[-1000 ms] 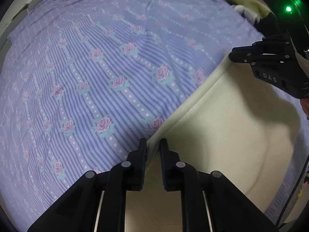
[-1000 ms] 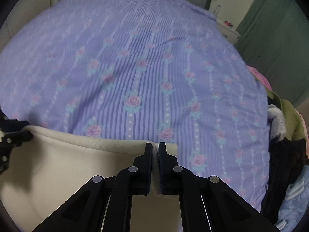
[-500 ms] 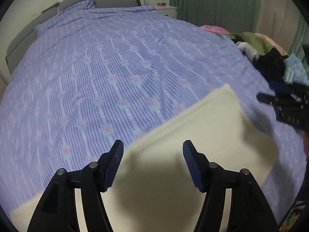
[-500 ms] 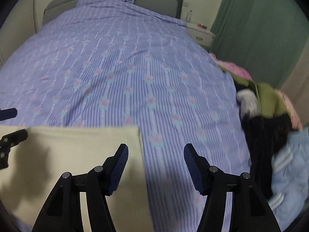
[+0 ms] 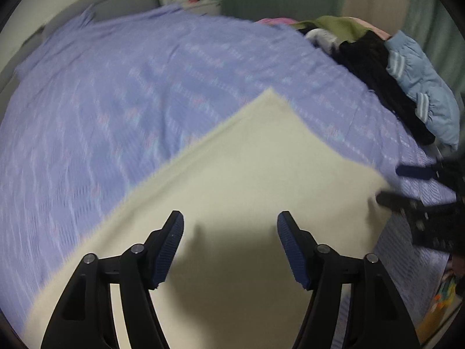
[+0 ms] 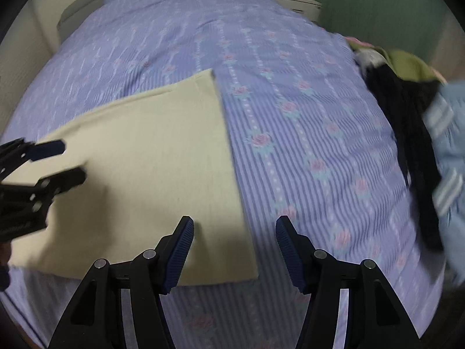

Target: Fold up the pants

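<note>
I have just let go: my left gripper (image 5: 229, 229) and right gripper (image 6: 234, 232) have been opening and now stand spread and empty above the cream pants (image 6: 151, 157), folded flat on the bedspread (image 6: 290, 122). Next I'd judge another fold or finishing. A clothes pile (image 6: 412, 133) sits beyond the pants, apart.

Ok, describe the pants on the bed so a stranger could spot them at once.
Start at the bed's lilac rose-striped cover. Near its front edge lie the pants, folded into a flat rectangle. They are plain pale cream, unlike the dark and light-blue clothes pile heaped to the right.
</note>
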`<state>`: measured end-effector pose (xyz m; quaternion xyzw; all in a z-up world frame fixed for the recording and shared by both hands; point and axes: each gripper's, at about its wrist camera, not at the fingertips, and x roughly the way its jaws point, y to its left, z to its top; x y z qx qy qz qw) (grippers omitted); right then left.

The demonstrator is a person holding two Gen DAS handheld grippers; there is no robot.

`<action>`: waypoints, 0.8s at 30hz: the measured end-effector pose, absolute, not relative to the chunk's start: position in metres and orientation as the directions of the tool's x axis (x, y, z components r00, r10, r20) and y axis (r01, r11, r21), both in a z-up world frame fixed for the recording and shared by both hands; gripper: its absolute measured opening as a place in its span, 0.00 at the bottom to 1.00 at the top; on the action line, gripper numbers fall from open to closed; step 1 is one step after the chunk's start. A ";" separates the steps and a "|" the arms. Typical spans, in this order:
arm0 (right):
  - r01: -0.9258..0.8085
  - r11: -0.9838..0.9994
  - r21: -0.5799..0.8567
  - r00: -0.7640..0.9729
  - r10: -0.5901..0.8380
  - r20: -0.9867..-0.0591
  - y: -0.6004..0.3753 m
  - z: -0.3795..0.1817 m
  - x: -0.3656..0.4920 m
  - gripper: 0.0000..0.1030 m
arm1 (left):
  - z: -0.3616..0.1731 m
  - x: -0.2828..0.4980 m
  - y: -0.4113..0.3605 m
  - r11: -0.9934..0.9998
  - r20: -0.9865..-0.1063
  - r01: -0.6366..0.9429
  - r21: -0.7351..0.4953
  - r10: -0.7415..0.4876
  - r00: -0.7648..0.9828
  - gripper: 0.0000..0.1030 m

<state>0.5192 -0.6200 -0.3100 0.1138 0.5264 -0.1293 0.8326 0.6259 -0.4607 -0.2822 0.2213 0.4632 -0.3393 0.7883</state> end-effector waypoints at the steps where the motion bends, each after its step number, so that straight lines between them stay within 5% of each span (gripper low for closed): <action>1: 0.382 0.920 0.085 0.421 -0.092 -0.903 -0.622 -0.308 0.515 0.58 | -0.279 0.633 -0.468 0.649 -0.874 0.759 0.045 -0.342 0.344 0.67; 9: 0.665 0.715 0.215 0.422 -0.123 -0.898 -0.616 -0.319 0.488 0.58 | -0.285 0.695 -0.534 0.532 -0.891 0.844 0.070 -0.347 0.292 0.72; 18: 0.768 0.576 0.280 0.408 -0.103 -0.907 -0.616 -0.338 0.479 0.58 | -0.312 0.711 -0.581 0.481 -0.909 0.876 0.038 -0.347 0.230 0.70; 19: 0.773 0.570 0.279 0.402 -0.099 -0.910 -0.617 -0.341 0.479 0.58 | -0.319 0.714 -0.585 0.483 -0.915 0.874 0.045 -0.331 0.230 0.67; 22: 0.778 0.562 0.280 0.392 -0.087 -0.916 -0.619 -0.347 0.482 0.56 | -0.338 0.720 -0.591 0.486 -0.939 0.874 0.004 -0.298 0.170 0.25; 24: 0.775 0.570 0.272 0.389 -0.091 -0.917 -0.620 -0.348 0.485 0.54 | -0.340 0.719 -0.592 0.501 -0.941 0.866 -0.013 -0.299 0.158 0.14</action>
